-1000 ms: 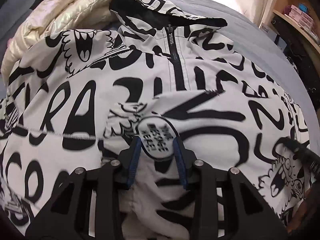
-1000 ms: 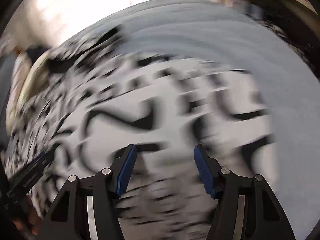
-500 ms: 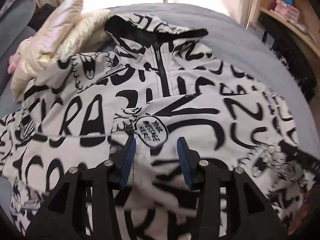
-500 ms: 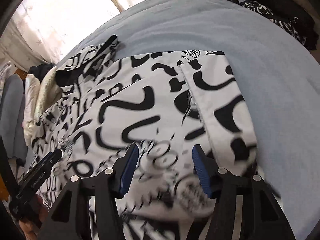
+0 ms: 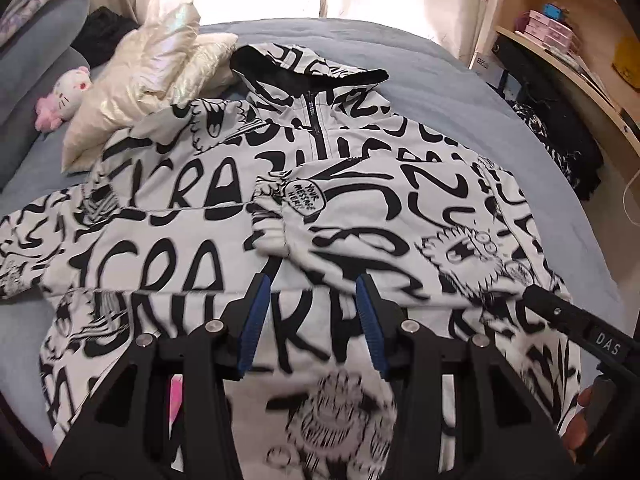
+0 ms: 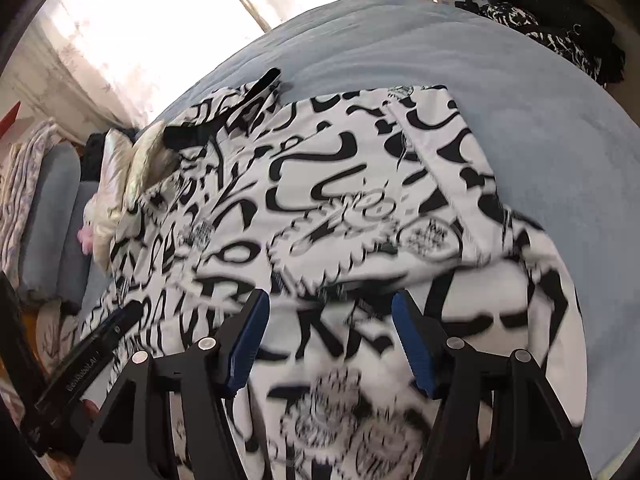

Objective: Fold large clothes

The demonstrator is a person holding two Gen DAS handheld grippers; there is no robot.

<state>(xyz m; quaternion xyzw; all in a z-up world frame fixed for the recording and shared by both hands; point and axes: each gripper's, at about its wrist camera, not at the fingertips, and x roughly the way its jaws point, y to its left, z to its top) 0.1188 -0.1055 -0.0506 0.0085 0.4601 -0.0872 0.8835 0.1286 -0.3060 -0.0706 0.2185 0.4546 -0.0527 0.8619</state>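
Black-and-white graffiti-print hooded jacket (image 5: 360, 208) spread on the grey-blue bed (image 5: 460, 80).
Left gripper (image 5: 310, 322) and right gripper (image 6: 330, 338) are held above it, jaws just opened, nothing gripped.

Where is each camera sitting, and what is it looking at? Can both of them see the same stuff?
Left wrist view: sits on the left gripper, looking down over the black-and-white hooded jacket on the blue bed; its open jaws show, plus the right gripper at the right edge.
Right wrist view: sits on the right gripper, looking down at the jacket's folded side; its open jaws show, plus the left gripper at lower left.
Both share the jacket, bed, cream puffer jacket and bright curtains.
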